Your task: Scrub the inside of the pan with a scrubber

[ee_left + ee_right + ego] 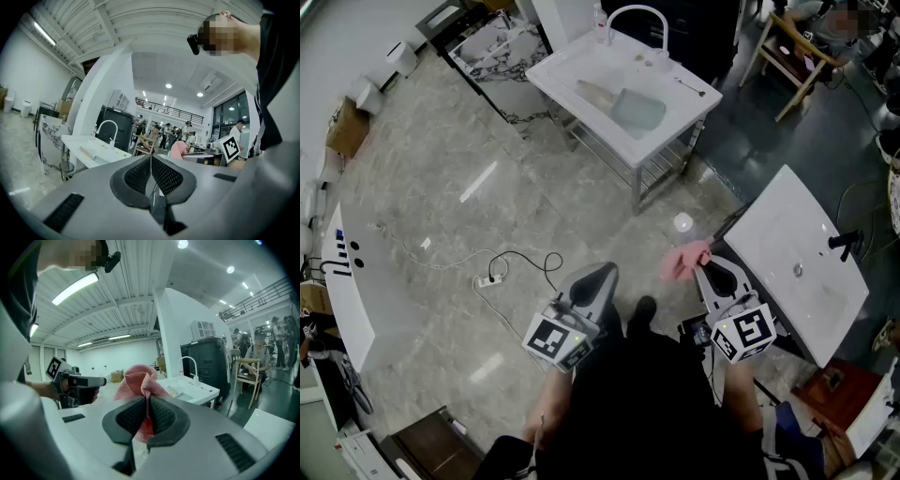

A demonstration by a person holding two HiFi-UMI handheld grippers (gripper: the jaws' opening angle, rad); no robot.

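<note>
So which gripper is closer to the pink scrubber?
Right. The right gripper pinches the pink mesh scrubber between its jaws; the left gripper, shut and empty, hangs apart on the scrubber's left.

Open marble floor [534,187] runs ahead to the white sink table [675,117] — only a small white object [682,222] sits in that lane. At right, a slanted white countertop [778,234] stands just beside the right gripper [705,267]. At left, a power strip [490,279] and cable [525,255] lie on the floor.
</note>
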